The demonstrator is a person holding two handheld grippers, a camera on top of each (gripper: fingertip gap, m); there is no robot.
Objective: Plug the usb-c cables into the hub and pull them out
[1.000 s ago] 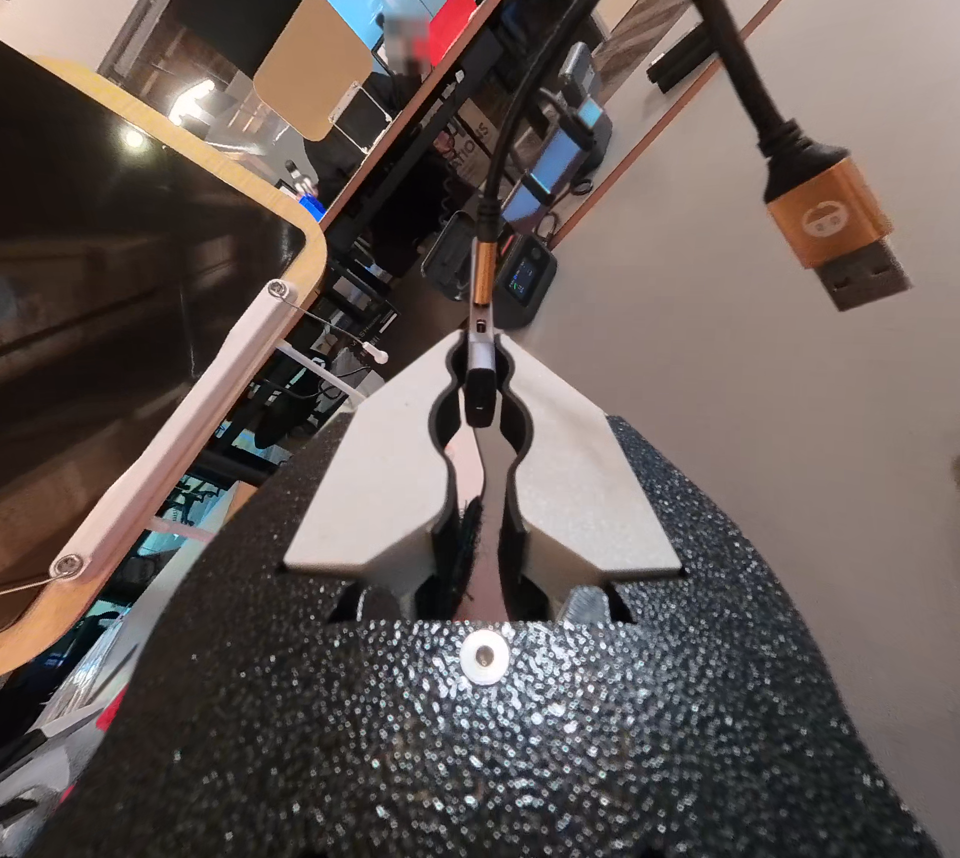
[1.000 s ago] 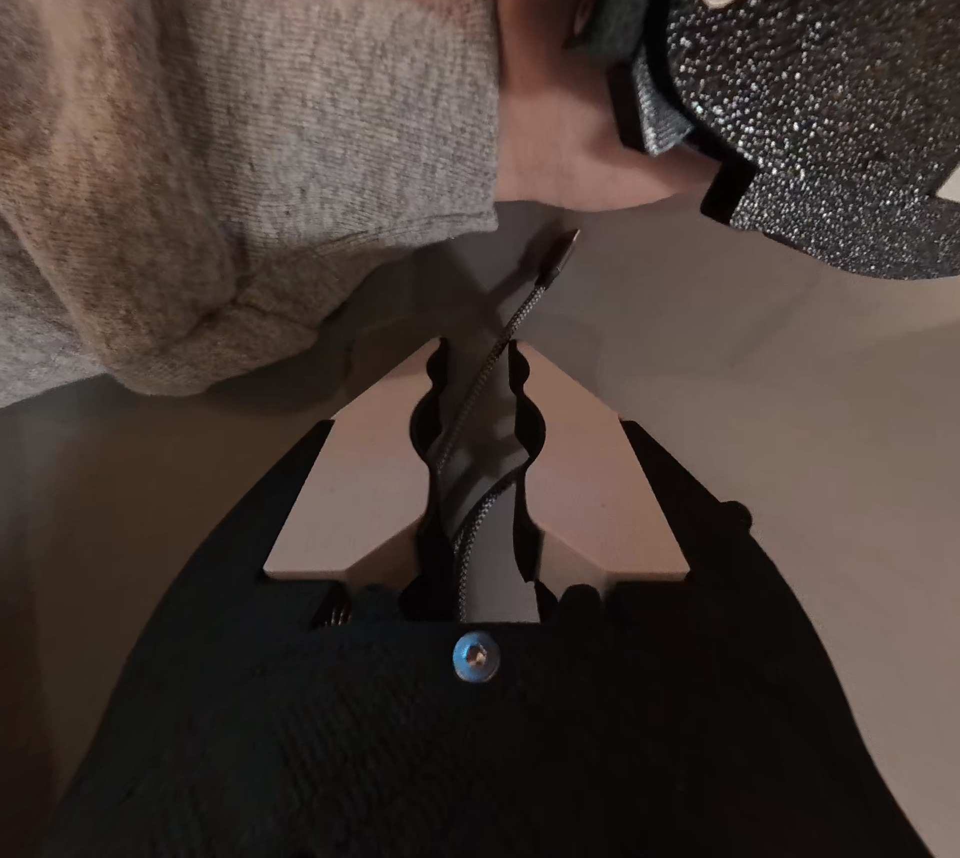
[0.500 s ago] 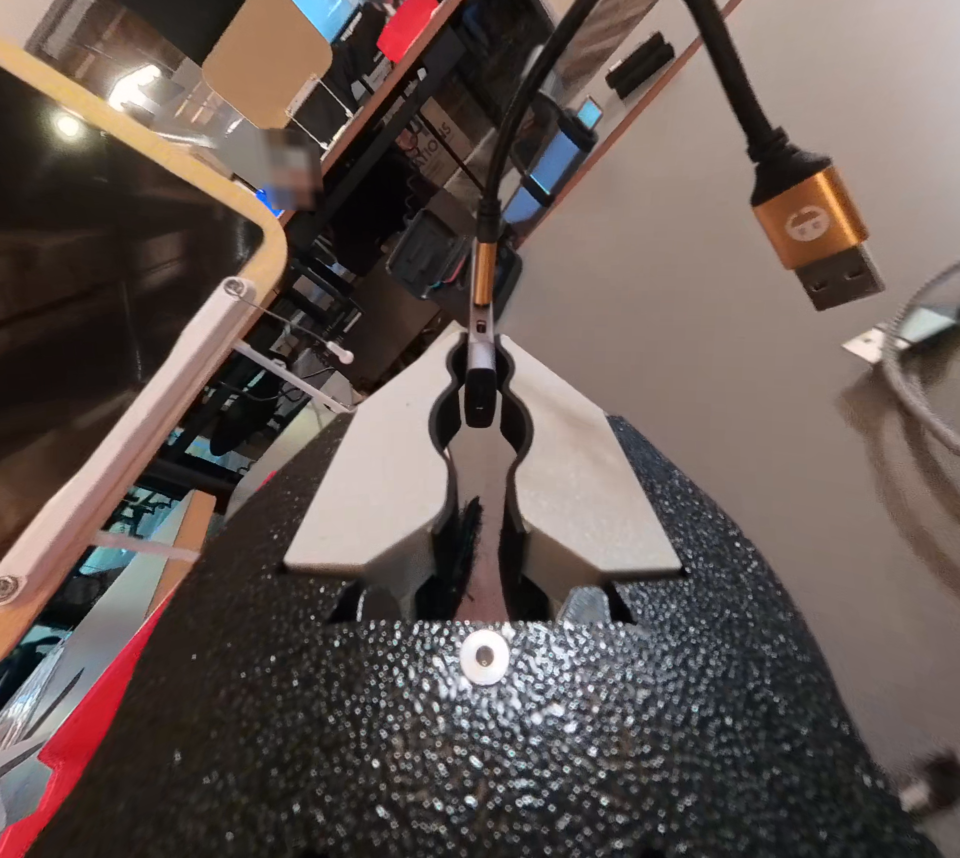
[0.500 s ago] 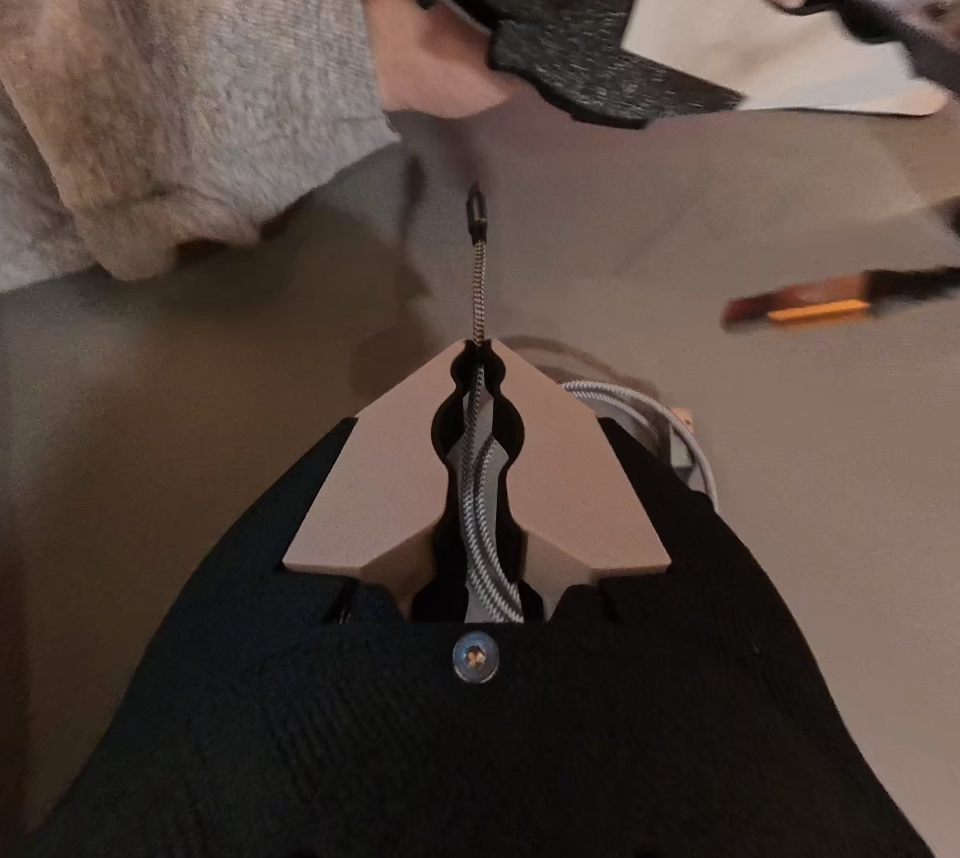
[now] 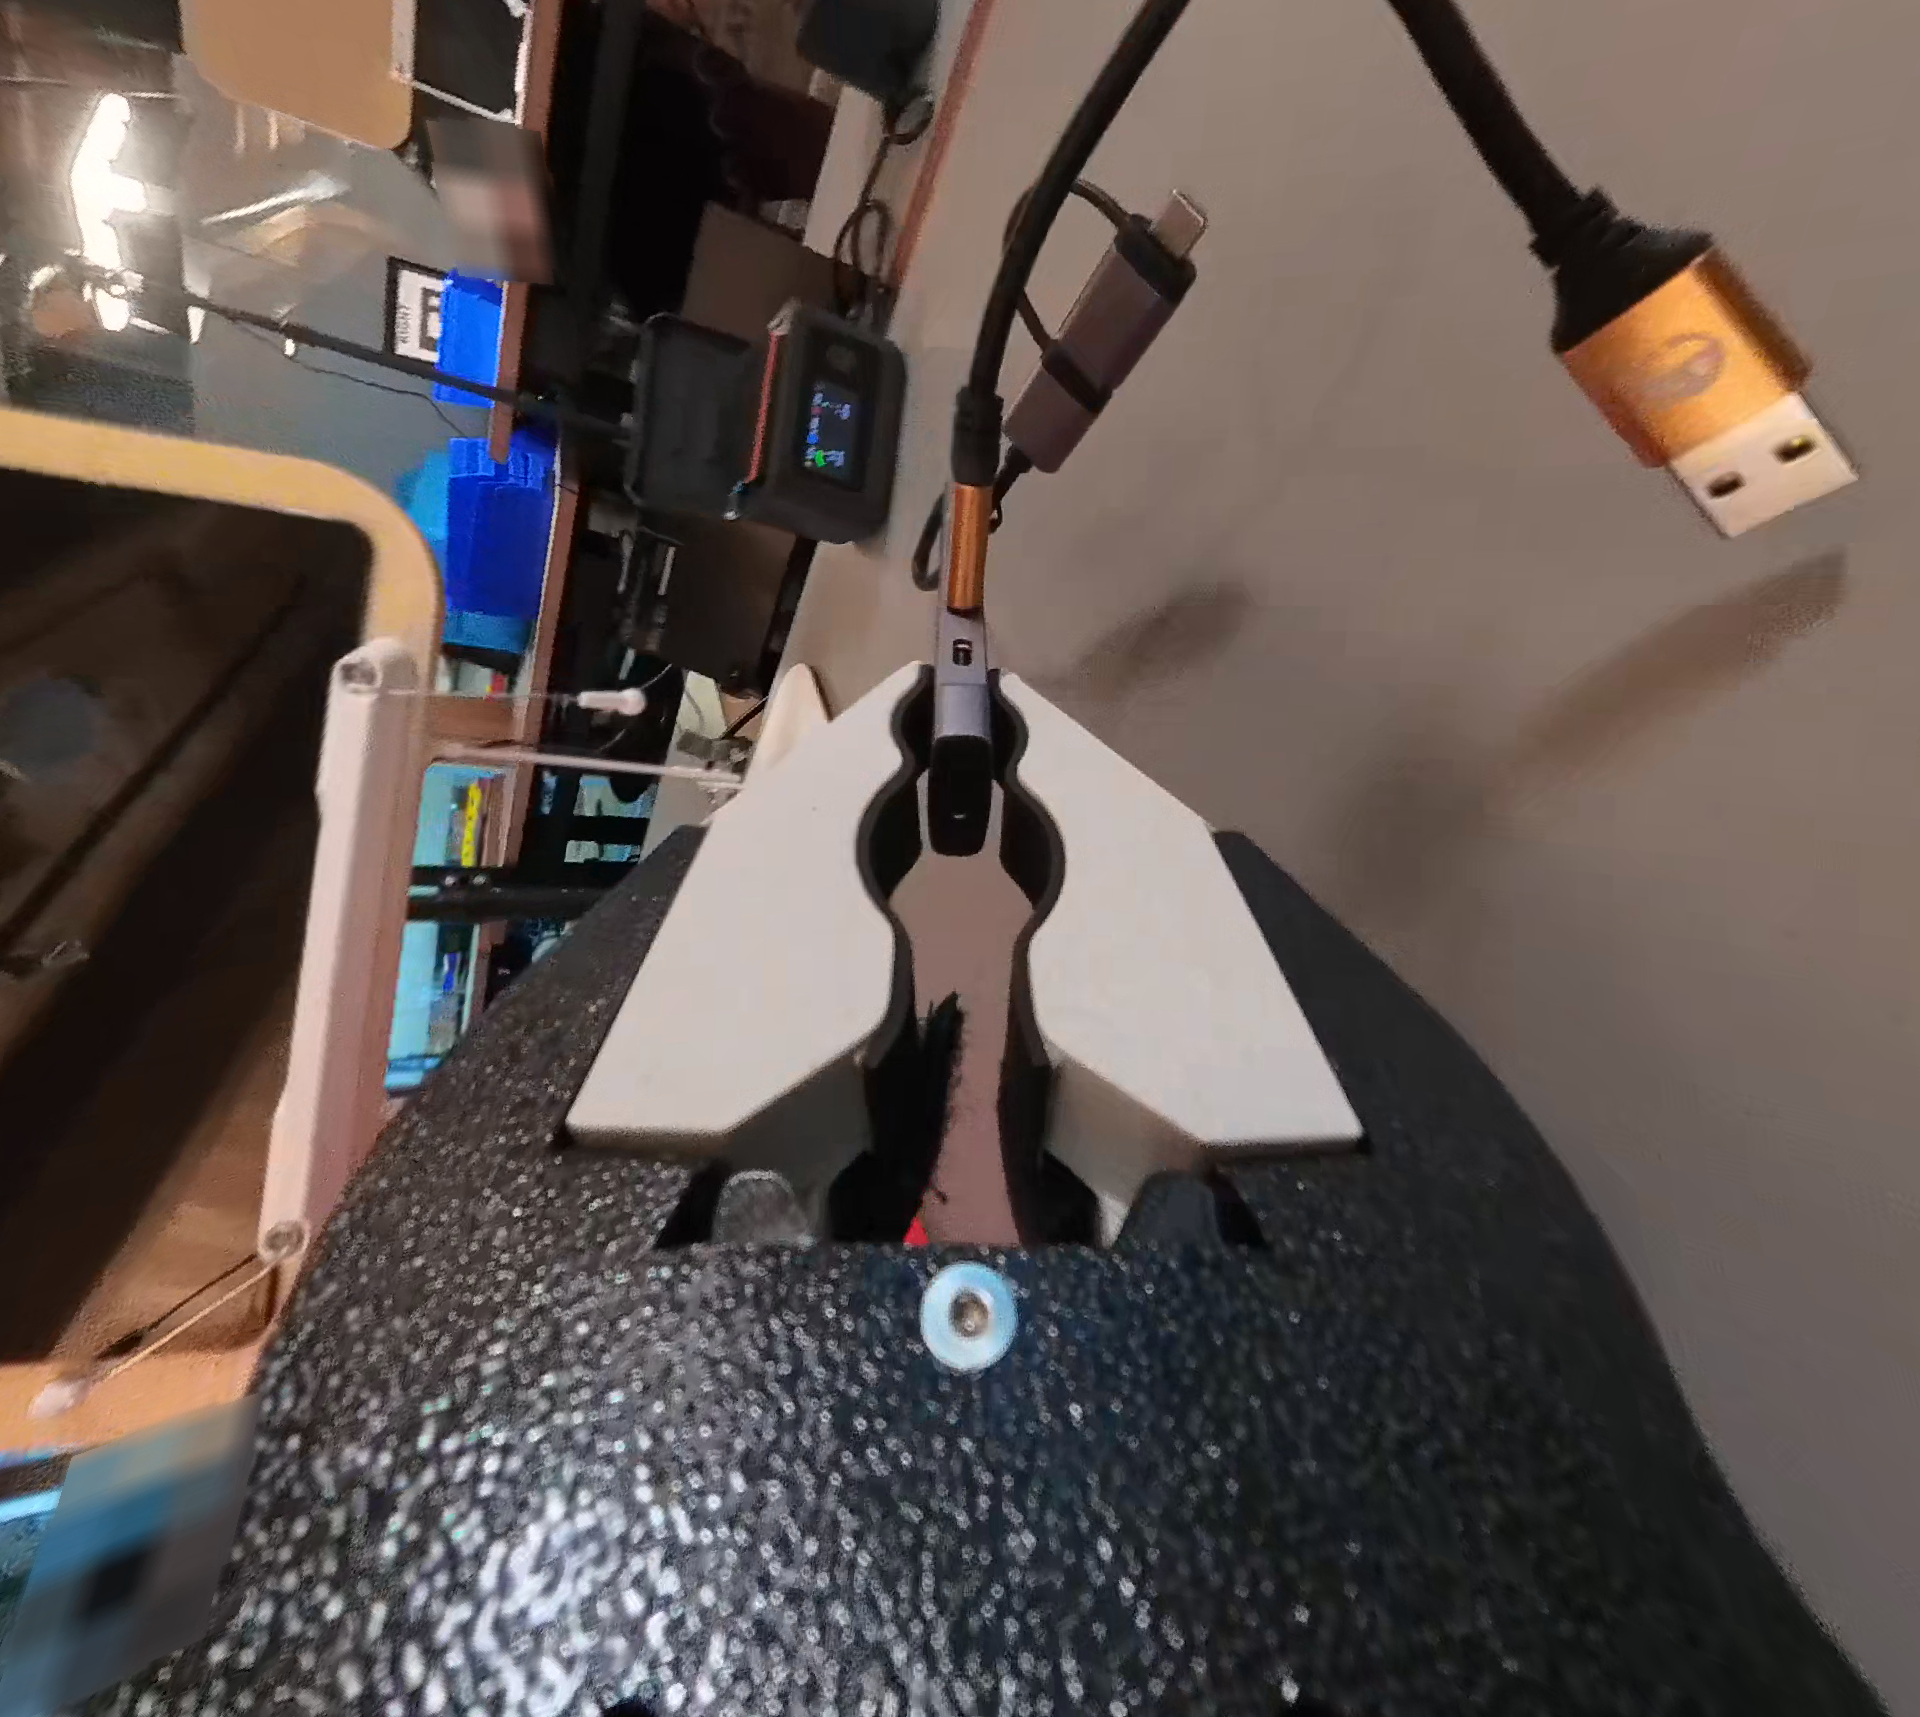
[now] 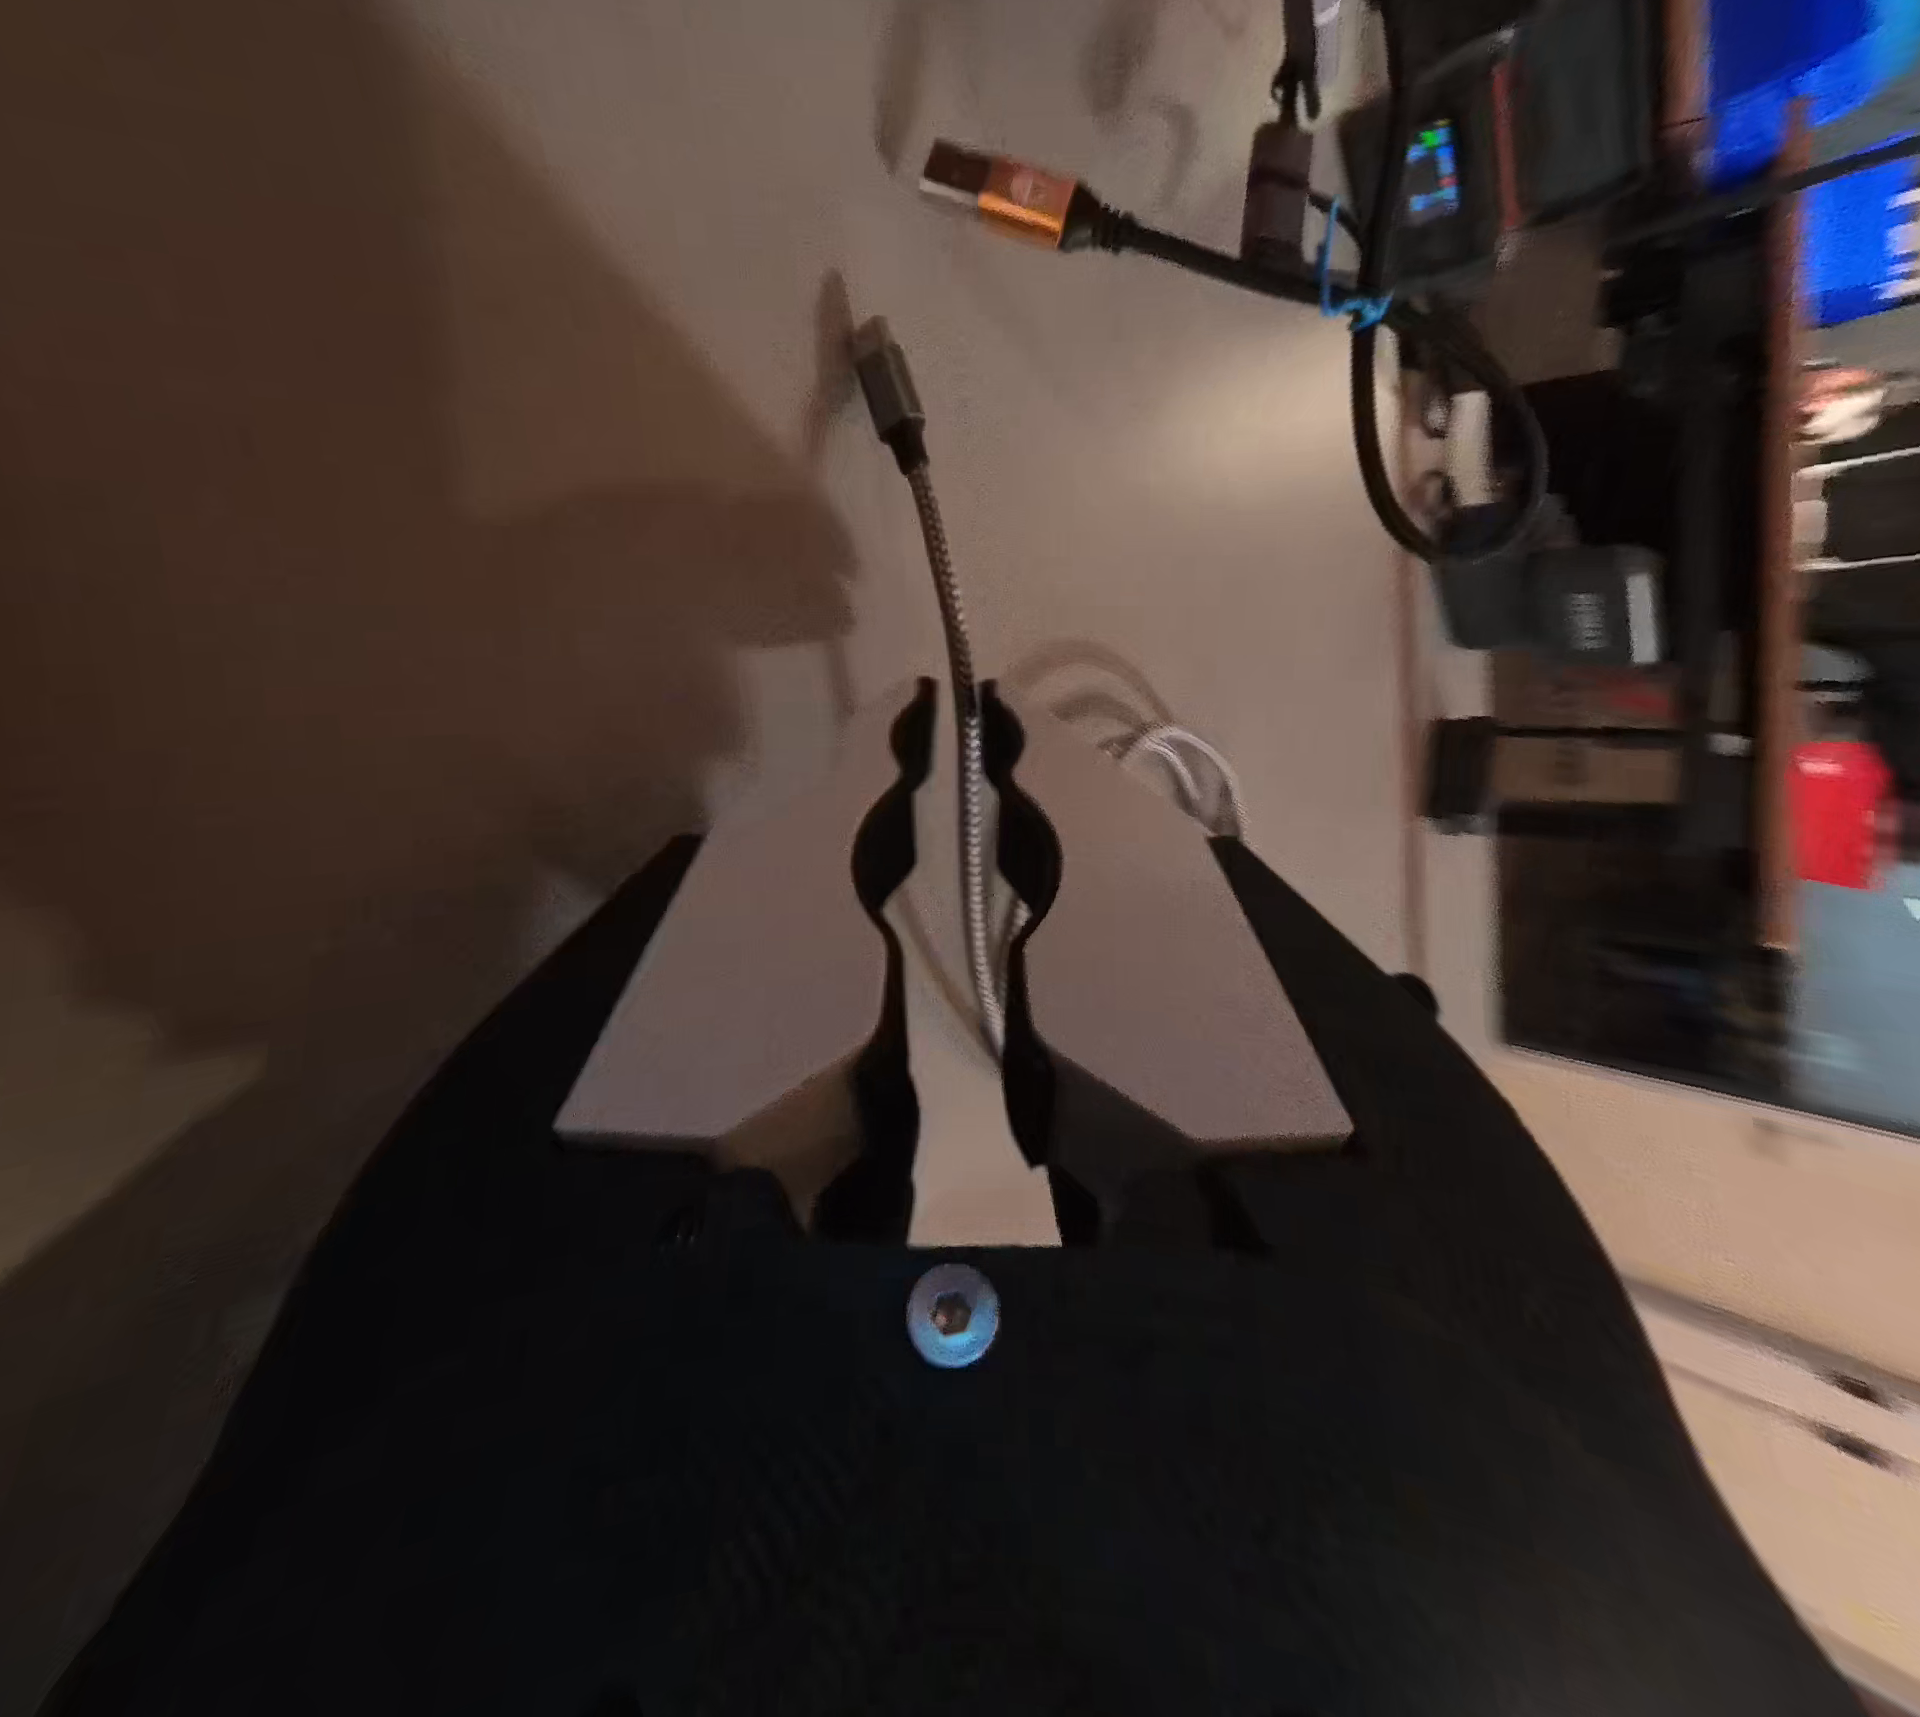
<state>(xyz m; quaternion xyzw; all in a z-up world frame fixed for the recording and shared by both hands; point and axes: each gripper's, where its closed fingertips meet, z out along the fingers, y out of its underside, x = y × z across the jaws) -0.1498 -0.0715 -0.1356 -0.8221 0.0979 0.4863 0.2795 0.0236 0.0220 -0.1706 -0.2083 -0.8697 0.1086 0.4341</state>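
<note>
- Left wrist view: the left gripper (image 5: 961, 701) was closed on a small grey adapter (image 5: 958, 763), which stood between the two pale fingertips (image 5: 831, 794) with its dark end toward the camera.
- An orange-collared plug (image 5: 966, 545) was seated in the far end of the adapter, and its black cable (image 5: 1101, 98) rose away toward the top of the frame.
- A second branch of that black cable ended in an orange USB-A plug (image 5: 1704, 400), hanging free at the right above the beige table (image 5: 1558, 940) and casting a blurred shadow on it.
- A grey connector with a narrow metal tip (image 5: 1117, 327) hung just right of the black cable, beyond the fingertips.
- Far left of centre stood a dark device with a small lit screen (image 5: 821, 420); a wood-edged dark panel (image 5: 208, 784) filled the left side.
- Right wrist view: the right gripper (image 6: 956, 701) was clamped on a braided silver cable (image 6: 961, 732), pinched at the fingertips.
- The braided cable curved away to a grey usb-c plug (image 6: 888, 389), held free above the table (image 6: 520, 317).
- The remainder of the braided cable (image 6: 1184, 763) lay looped on the table, just right of the fingers.
- The orange USB-A plug (image 6: 1003, 197) showed farther off, upper right of centre; the picture was motion-blurred, especially at the right.
- No hub could be identified with certainty in either view.
</note>
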